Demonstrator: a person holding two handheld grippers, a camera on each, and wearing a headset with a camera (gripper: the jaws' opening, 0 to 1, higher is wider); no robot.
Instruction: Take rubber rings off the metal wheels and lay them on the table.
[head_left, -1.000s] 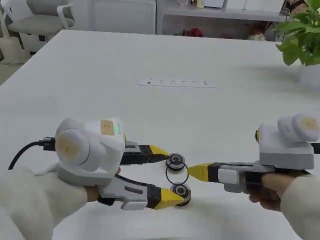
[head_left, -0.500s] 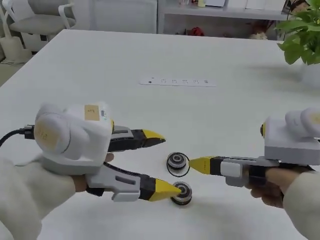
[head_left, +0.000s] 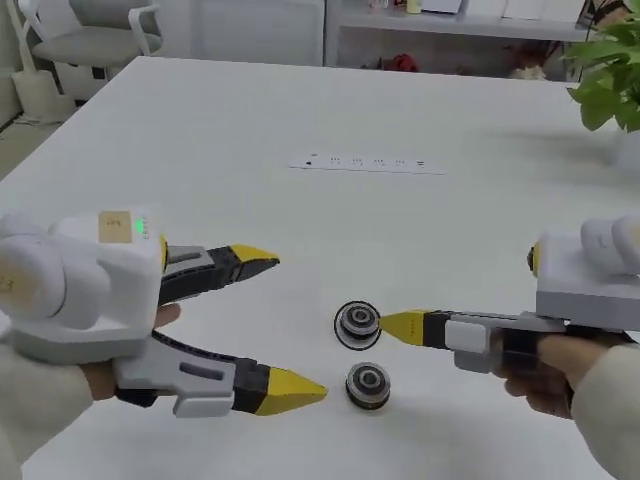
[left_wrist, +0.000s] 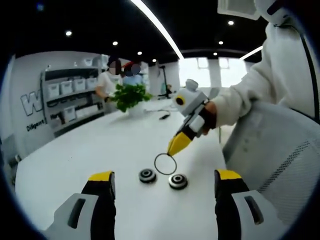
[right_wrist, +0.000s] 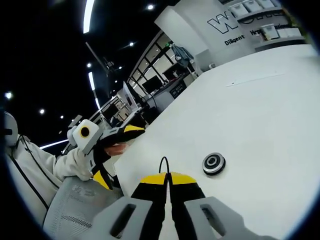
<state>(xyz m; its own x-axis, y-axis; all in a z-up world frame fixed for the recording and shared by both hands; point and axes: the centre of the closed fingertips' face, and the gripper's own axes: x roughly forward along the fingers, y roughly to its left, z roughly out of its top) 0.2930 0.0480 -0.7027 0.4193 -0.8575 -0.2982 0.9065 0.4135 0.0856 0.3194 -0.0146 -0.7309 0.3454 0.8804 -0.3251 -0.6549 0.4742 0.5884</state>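
Pinching a thin black rubber ring (left_wrist: 155, 164) between its clenched yellow tips, our right gripper (head_left: 385, 325) points in from the right, low over the white table (head_left: 300, 110). In the left gripper view the ring hangs upright from those tips, just beside the 2 metal wheels; we cannot tell whether its lower edge touches the table. From our head view the ring lines up over the far wheel (head_left: 357, 322), while the near wheel (head_left: 368, 383) sits just in front of it, closer to us. Our left gripper (head_left: 298, 326) is released, its jaws spread wide and gripping nothing, with both tips short of the wheels on their left. Farther back a white power strip (head_left: 368, 163) lies flat, and a green plant (head_left: 610, 90) stands at the far right edge.
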